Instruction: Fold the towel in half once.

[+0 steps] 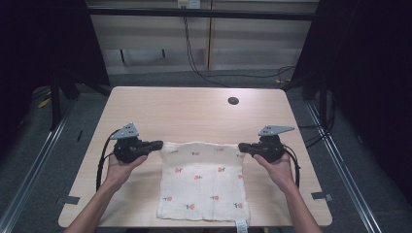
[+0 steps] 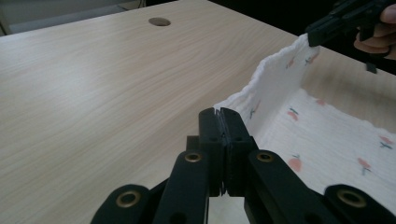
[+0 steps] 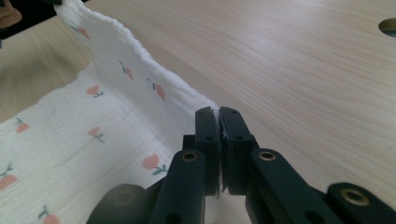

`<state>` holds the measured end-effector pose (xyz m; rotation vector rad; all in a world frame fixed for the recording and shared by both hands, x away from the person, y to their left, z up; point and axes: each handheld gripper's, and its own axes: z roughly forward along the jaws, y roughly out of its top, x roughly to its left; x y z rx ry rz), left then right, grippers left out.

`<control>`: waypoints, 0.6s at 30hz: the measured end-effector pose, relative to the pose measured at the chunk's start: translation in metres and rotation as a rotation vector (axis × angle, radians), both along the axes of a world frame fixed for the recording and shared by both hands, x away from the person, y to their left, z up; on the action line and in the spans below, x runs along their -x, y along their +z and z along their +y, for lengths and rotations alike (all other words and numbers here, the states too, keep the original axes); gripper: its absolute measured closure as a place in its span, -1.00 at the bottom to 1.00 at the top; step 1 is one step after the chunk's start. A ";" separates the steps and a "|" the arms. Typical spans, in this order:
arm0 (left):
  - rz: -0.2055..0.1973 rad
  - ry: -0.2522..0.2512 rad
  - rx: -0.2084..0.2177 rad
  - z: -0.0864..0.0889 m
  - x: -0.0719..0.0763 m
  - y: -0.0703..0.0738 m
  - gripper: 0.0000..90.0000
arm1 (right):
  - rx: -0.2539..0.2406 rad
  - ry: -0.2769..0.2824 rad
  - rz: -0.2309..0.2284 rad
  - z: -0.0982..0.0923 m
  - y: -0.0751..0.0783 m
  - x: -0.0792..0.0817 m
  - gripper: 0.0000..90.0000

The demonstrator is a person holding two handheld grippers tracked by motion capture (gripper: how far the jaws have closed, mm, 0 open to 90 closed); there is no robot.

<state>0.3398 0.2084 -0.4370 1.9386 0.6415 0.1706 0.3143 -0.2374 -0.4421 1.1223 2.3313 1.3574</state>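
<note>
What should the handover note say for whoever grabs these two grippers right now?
Left gripper: shut on the cloth's far left corner.
Right gripper: shut on the far right corner.
Cloth: white with a small red flower print, at the near middle of the table; far edge lifted between the grippers, the rest flat, near edge at the table's edge.
Done: both far corners gripped and raised.
Left: probably a fold or a lift; neither has begun.

Your left gripper (image 1: 156, 144) points inward toward the right, its jaws pressed together, held from beneath by your left hand (image 1: 121, 162). Your right gripper (image 1: 243, 147) mirrors it, pointing inward toward the left with jaws likewise clamped, cradled in your right hand (image 1: 279, 165). Both forearms enter from the bottom edge, angled outward, palms turned up.
</note>
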 end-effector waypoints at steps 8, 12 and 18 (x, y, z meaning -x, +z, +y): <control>-0.004 -0.042 0.022 0.009 0.025 0.002 0.98 | 0.029 0.039 -0.002 0.003 0.006 0.037 0.93; 0.010 -0.059 -0.008 0.010 0.037 -0.002 0.98 | 0.030 0.057 0.010 0.004 0.001 0.051 0.93; 0.001 -0.077 0.001 0.012 0.054 0.006 0.98 | 0.031 0.077 0.005 0.003 0.006 0.070 0.93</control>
